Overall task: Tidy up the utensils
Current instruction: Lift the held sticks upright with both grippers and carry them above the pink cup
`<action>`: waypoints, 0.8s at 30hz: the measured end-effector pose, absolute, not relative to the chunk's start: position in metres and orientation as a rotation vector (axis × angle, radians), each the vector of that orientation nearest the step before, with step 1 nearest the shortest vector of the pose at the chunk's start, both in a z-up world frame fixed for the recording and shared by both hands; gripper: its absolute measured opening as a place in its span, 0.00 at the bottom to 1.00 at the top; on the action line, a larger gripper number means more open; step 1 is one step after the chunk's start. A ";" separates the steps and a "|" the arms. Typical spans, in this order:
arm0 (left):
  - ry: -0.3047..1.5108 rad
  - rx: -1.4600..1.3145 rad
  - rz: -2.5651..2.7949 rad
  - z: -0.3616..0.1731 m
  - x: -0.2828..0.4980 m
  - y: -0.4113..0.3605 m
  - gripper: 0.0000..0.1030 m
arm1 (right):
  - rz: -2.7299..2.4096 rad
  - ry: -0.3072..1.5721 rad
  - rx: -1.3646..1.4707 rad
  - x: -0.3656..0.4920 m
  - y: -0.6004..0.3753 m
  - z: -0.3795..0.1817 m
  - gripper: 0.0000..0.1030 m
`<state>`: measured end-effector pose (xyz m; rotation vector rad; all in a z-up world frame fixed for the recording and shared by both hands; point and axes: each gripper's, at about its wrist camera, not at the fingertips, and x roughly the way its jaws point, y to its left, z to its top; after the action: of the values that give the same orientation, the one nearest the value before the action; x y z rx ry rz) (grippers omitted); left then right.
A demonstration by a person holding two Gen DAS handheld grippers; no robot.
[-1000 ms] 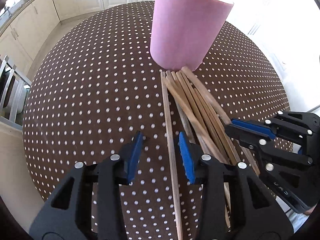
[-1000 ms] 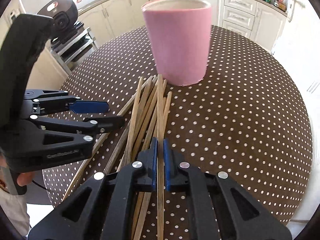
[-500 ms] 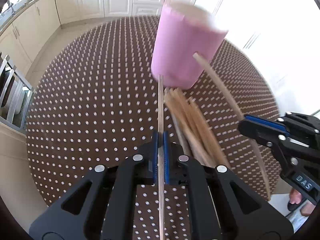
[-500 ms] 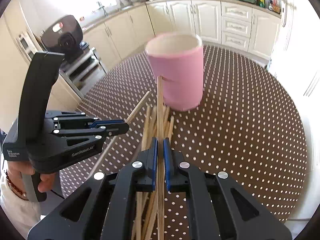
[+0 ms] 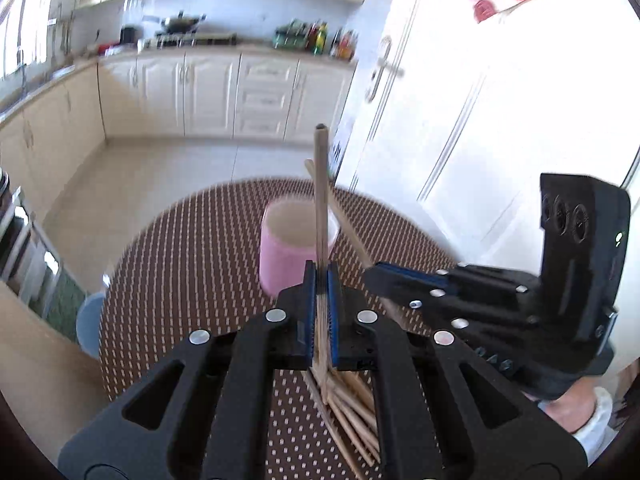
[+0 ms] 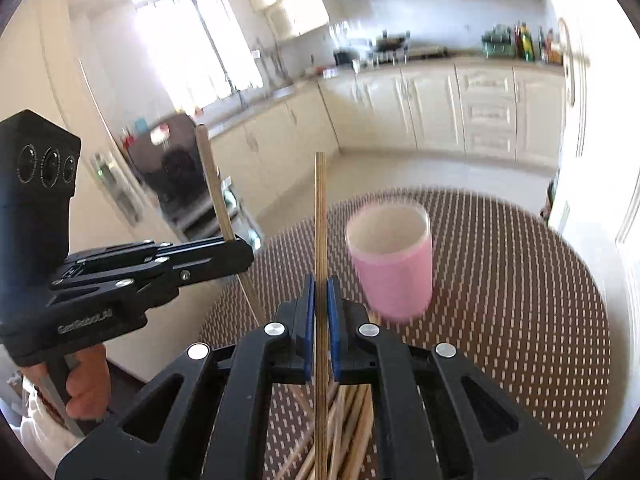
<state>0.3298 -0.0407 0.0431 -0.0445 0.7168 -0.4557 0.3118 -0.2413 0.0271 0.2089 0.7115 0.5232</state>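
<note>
Two light, stiff chopsticks are pinched mid-shaft, one (image 5: 320,200) by left gripper (image 5: 321,312), one (image 6: 320,240) by right gripper (image 6: 320,312), above the pink cup (image 6: 394,268); slipping seems likely.

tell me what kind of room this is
A home kitchen, most likely: cream cabinets under a countertop, a wok on the stove, condiment bottles, and a dotted table.

A pink cup (image 6: 394,268) with a pale inside stands upright and open on the dotted brown counter (image 6: 520,280). Two wooden chopsticks are lifted: one (image 5: 320,200) upright, another (image 6: 320,240) upright too. The remaining chopsticks (image 5: 352,412) lie bundled on the counter before the cup.
</note>
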 end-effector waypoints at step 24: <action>0.375 -0.075 -0.361 0.107 0.359 -0.052 0.05 | 0.250 0.054 0.212 0.379 -0.245 0.053 0.05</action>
<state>0.3592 -0.0517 0.1069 -0.0750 0.3752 -0.3614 0.3791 -0.2450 0.0534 0.2123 0.0540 0.2498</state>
